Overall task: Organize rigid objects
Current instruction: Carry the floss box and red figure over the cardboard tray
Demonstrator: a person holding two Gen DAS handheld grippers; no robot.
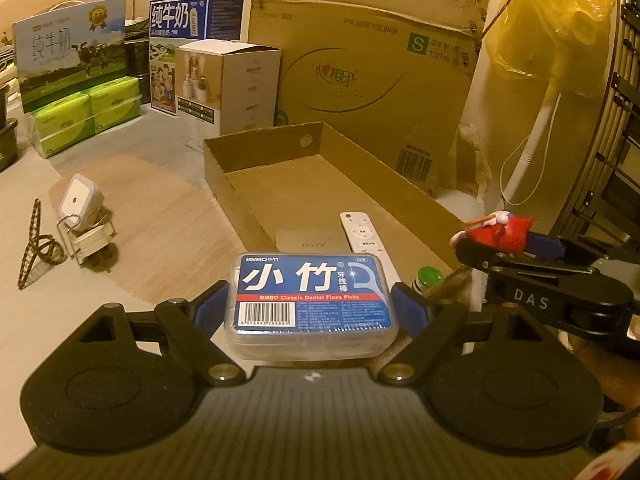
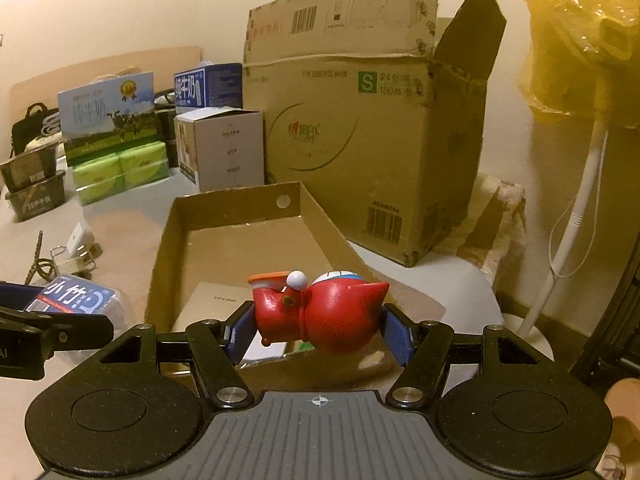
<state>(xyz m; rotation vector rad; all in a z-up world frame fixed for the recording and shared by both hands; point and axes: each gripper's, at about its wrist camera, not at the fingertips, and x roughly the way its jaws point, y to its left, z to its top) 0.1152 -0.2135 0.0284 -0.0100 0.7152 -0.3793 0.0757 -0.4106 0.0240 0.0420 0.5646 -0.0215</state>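
My left gripper [image 1: 310,310] is shut on a clear plastic dental floss box [image 1: 312,280] with a blue label, held flat just in front of a shallow cardboard tray [image 1: 260,152]. In the tray lie a white remote [image 1: 362,234], a flat grey item [image 1: 308,240] and a green-capped bottle [image 1: 428,276]. My right gripper [image 2: 320,330] is shut on a red toy figurine [image 2: 332,312] lying on its side above the tray's near end [image 2: 236,204]. It also shows in the left wrist view, the right gripper [image 1: 504,242] with the figurine [image 1: 502,228]. The left gripper [image 2: 68,306] and floss box [image 2: 76,296] appear at the left.
A large cardboard box [image 1: 360,80] stands behind the tray, with a white carton [image 1: 228,80], milk cartons [image 1: 72,52] and green tissue packs [image 1: 88,116] to its left. A white plug on a wire rack [image 1: 80,208] sits left. A fan stand with a yellow bag [image 1: 532,152] is right.
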